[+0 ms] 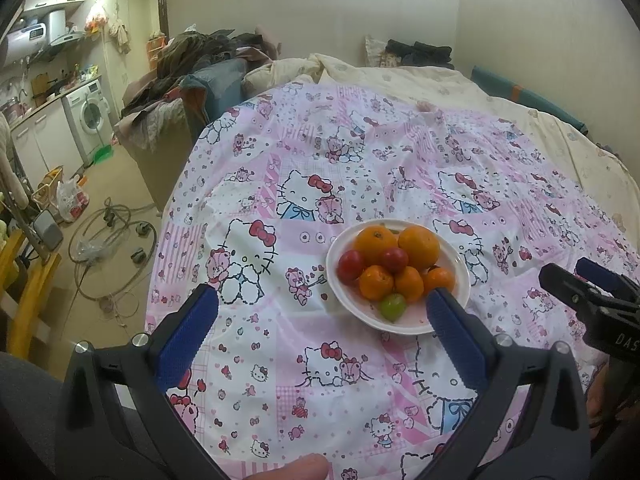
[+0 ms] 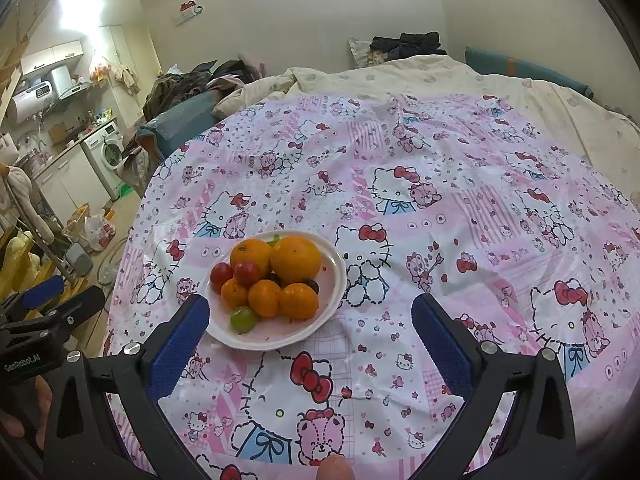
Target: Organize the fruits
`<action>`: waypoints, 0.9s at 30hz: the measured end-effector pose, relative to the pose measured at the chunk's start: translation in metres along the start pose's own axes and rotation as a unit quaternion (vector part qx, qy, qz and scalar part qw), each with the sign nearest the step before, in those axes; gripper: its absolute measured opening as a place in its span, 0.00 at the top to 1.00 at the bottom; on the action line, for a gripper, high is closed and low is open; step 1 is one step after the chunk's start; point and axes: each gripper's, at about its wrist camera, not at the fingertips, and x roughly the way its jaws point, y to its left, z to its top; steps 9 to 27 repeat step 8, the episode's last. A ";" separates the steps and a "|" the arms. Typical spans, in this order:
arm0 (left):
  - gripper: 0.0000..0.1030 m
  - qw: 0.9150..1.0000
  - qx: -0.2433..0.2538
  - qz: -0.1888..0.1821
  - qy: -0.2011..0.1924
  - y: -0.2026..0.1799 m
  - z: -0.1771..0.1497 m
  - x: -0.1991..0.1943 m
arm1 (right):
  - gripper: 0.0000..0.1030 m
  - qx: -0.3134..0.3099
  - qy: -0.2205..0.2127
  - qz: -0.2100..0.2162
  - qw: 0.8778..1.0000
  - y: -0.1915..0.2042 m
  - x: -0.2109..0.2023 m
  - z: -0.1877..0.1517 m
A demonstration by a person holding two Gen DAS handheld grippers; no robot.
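A white plate (image 1: 462,280) (image 2: 336,280) sits on the pink cartoon-print tablecloth (image 1: 280,200) (image 2: 440,220). It holds two large oranges (image 1: 419,246) (image 2: 295,259), three smaller tangerines (image 1: 376,282) (image 2: 298,301), two red plums (image 1: 351,266) (image 2: 247,273) and a green grape (image 1: 393,307) (image 2: 243,319). My left gripper (image 1: 322,300) hovers open over the cloth, its right finger beside the plate's near rim. My right gripper (image 2: 310,308) is open too, its left finger at the plate's near left edge. Each gripper shows at the other view's edge.
The table edge drops off at the left to a floor with a coiled hose (image 1: 108,248) and bags. A bed with a cream quilt (image 1: 420,76) lies behind the table. A washing machine (image 1: 90,116) and kitchen counter stand far left.
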 end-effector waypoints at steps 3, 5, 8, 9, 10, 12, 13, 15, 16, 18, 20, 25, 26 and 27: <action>0.00 1.000 0.000 -0.001 0.002 0.000 0.000 0.000 | 0.00 0.002 -0.002 0.000 1.000 0.000 -0.002 0.000; 0.00 1.000 0.000 -0.001 0.002 0.002 0.001 -0.001 | 0.00 0.003 -0.002 0.001 1.000 -0.002 -0.001 0.001; 0.00 1.000 0.000 0.001 -0.002 0.001 0.001 -0.001 | 0.00 0.003 -0.001 0.002 1.000 -0.002 -0.001 0.002; 0.00 1.000 0.000 0.001 -0.002 0.001 0.001 -0.001 | 0.00 0.003 -0.001 0.002 1.000 -0.002 -0.001 0.002; 0.00 1.000 0.000 0.001 -0.002 0.001 0.001 -0.001 | 0.00 0.003 -0.001 0.002 1.000 -0.002 -0.001 0.002; 0.00 1.000 0.000 0.001 -0.002 0.001 0.001 -0.001 | 0.00 0.003 -0.001 0.002 1.000 -0.002 -0.001 0.002; 0.00 1.000 0.000 0.001 -0.002 0.001 0.001 -0.001 | 0.00 0.003 -0.001 0.002 1.000 -0.002 -0.001 0.002; 0.00 1.000 0.000 0.001 -0.002 0.001 0.001 -0.001 | 0.00 0.003 -0.001 0.002 1.000 -0.002 -0.001 0.002; 0.00 1.000 0.000 0.001 -0.002 0.001 0.001 -0.001 | 0.00 0.003 -0.001 0.002 1.000 -0.002 -0.001 0.002; 0.00 1.000 0.000 0.001 -0.002 0.001 0.001 -0.001 | 0.00 0.003 -0.001 0.002 1.000 -0.002 -0.001 0.002; 0.00 1.000 0.000 0.001 -0.002 0.001 0.001 -0.001 | 0.00 0.003 -0.001 0.002 1.000 -0.002 -0.001 0.002; 0.00 1.000 0.000 0.001 -0.002 0.001 0.001 -0.001 | 0.00 0.003 -0.001 0.002 1.000 -0.002 -0.001 0.002; 0.00 1.000 0.000 0.001 -0.002 0.001 0.001 -0.001 | 0.00 0.003 -0.001 0.002 1.000 -0.002 -0.001 0.002; 0.00 1.000 0.000 0.001 -0.002 0.001 0.001 -0.001 | 0.00 0.003 -0.001 0.002 1.000 -0.002 -0.001 0.002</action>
